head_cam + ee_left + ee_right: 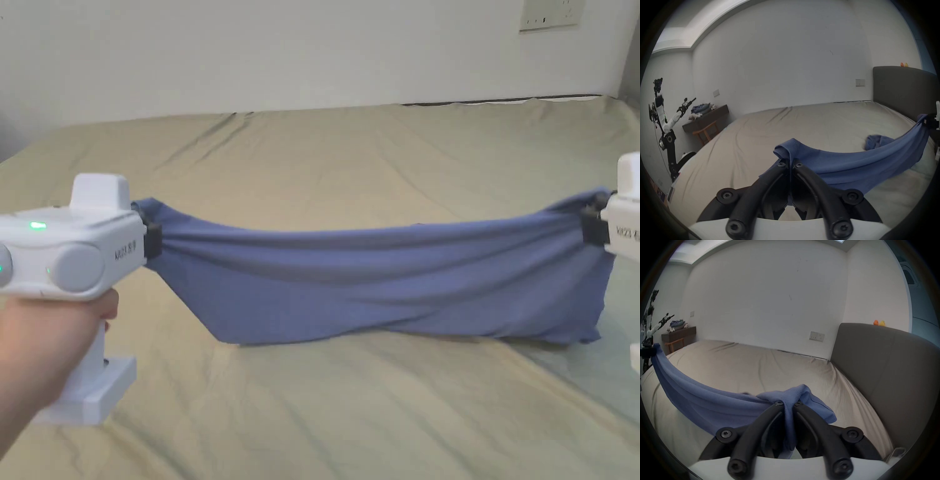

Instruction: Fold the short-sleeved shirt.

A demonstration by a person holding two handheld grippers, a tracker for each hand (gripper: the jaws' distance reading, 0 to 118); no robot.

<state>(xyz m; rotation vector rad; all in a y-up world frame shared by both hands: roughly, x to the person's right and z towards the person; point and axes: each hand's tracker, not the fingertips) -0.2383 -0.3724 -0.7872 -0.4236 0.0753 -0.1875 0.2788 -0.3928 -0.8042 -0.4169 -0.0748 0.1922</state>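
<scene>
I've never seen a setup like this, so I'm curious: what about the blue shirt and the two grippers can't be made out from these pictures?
- Right gripper, head view: its body is cut off by the picture's edge.
- Shirt: bunched into a hanging band, so sleeves and collar can't be told apart, nor which corners are pinched.
- Shirt's lower edge, head view: whether it touches the bed is unclear.
- Left gripper, head view: its white housing hides the jaws; the left gripper view shows them shut on cloth.

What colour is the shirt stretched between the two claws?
The shirt is plain blue with a slight purple tint, no pattern; the head view shows it best.
</scene>
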